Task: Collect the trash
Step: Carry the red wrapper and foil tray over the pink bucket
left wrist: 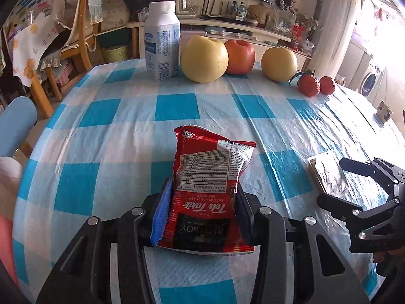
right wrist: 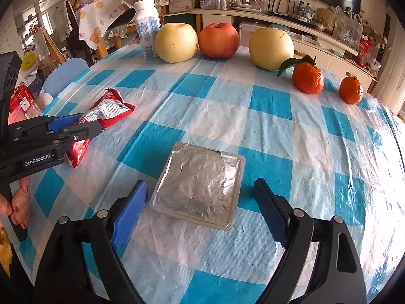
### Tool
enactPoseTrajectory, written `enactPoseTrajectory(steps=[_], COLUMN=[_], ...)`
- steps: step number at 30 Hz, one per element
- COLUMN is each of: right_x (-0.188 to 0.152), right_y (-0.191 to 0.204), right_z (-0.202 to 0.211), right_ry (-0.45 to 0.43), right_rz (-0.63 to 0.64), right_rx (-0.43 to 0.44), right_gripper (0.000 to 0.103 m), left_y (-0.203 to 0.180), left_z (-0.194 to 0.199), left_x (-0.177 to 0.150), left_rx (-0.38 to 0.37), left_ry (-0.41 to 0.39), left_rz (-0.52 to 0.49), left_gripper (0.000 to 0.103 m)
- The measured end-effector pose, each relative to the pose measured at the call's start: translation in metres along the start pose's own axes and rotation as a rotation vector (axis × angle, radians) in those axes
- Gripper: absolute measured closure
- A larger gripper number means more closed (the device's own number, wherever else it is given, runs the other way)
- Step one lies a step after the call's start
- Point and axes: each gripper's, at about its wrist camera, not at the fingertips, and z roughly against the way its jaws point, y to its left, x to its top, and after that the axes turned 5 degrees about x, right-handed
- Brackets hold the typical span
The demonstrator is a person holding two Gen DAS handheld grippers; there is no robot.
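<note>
My left gripper [left wrist: 202, 190] is shut on a red milk-tea packet [left wrist: 210, 174], its pads pressing both sides of the packet just above the checked cloth. The packet also shows in the right wrist view [right wrist: 106, 116], held by the left gripper [right wrist: 78, 124]. A flat foil-covered tray [right wrist: 200, 185] lies on the cloth between the fingers of my right gripper [right wrist: 200, 205], which is open and not touching it. In the left wrist view the foil tray [left wrist: 329, 174] lies at the right, with the right gripper [left wrist: 331, 179] around it.
On the blue-and-white cloth [right wrist: 278, 131] at the far edge stand a white bottle [right wrist: 147, 27], two yellow pears [right wrist: 176, 42], a red apple [right wrist: 219, 40] and two tangerines [right wrist: 308, 77]. A blue chair [left wrist: 15, 124] stands at the table's left.
</note>
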Motion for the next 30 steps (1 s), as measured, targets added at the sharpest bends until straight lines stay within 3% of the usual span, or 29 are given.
enactPoseTrajectory(steps=[7,10,30], right_x=[-0.001,0.0,-0.01], right_y=[0.004,0.004,0.013], right_z=[-0.003,-0.001,0.009], right_ry=[-0.001,-0.016,-0.054], right_rz=[0.029,0.032,0.076], right_rx=[-0.03,-0.029,-0.052], right_gripper=[0.017,0.033,0.038], left_y=[0.002,0.005,0.023], left_z=[0.016,0.022,0.075], left_x=[-0.018,-0.025,-0.046], left_rx=[0.05,0.065,0.218], left_ry=[0.005,0.006,-0.067], left_rz=[0.037,0.053,0.064], left_gripper=[0.056,0.056,0.056])
